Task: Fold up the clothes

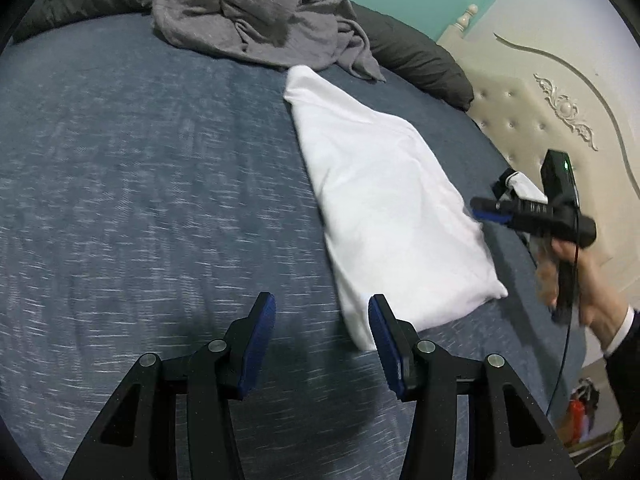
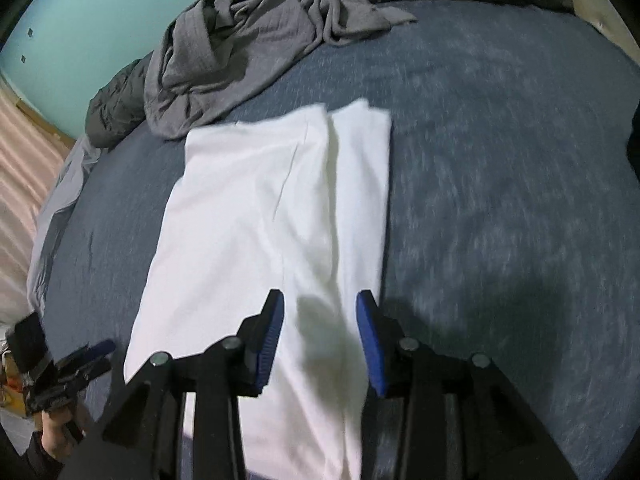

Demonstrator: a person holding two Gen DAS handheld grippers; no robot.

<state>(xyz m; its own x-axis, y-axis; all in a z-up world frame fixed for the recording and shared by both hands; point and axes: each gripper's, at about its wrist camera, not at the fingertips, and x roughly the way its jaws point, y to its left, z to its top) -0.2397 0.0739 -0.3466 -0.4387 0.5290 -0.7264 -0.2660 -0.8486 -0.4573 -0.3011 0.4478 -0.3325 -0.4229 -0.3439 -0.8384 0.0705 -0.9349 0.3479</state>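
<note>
1. White garment (image 1: pixel 384 208), folded into a long strip, lies flat on the bed (image 1: pixel 140 184), which has a blue-grey heathered cover. In the right wrist view the garment (image 2: pixel 256 216) shows a lengthwise fold line, w/ a narrower panel laid along its right side.
2. Far end of the white garment sits just beside a crumpled grey garment (image 1: pixel 256 12), heaped near the far edge of the bed; can't tell if they touch. Same heap in right wrist view (image 2: pixel 240 44).
3. Dark grey pillow (image 1: pixel 416 56) lies behind the heap, along the far edge by the cream tufted headboard (image 1: pixel 532 120).
4. Left gripper (image 1: pixel 322 344): fingers wide apart, nothing between them, above bare bed cover just beside the near corner of the white garment. Seen small & blurred at lower left of right wrist view (image 2: pixel 86 360), off the garment's near left corner.
5. Right gripper (image 2: pixel 320 336): fingers wide apart, holding nothing, above the near end of the white garment, its shadow falling on the cloth. In left wrist view it (image 1: pixel 486 210) is blurred, at the garment's long edge on the headboard side, held by a hand (image 1: pixel 576 280) w/ a dark sleeve & white cuff.
6. Teal wall (image 2: pixel 100 8) behind the bed.
</note>
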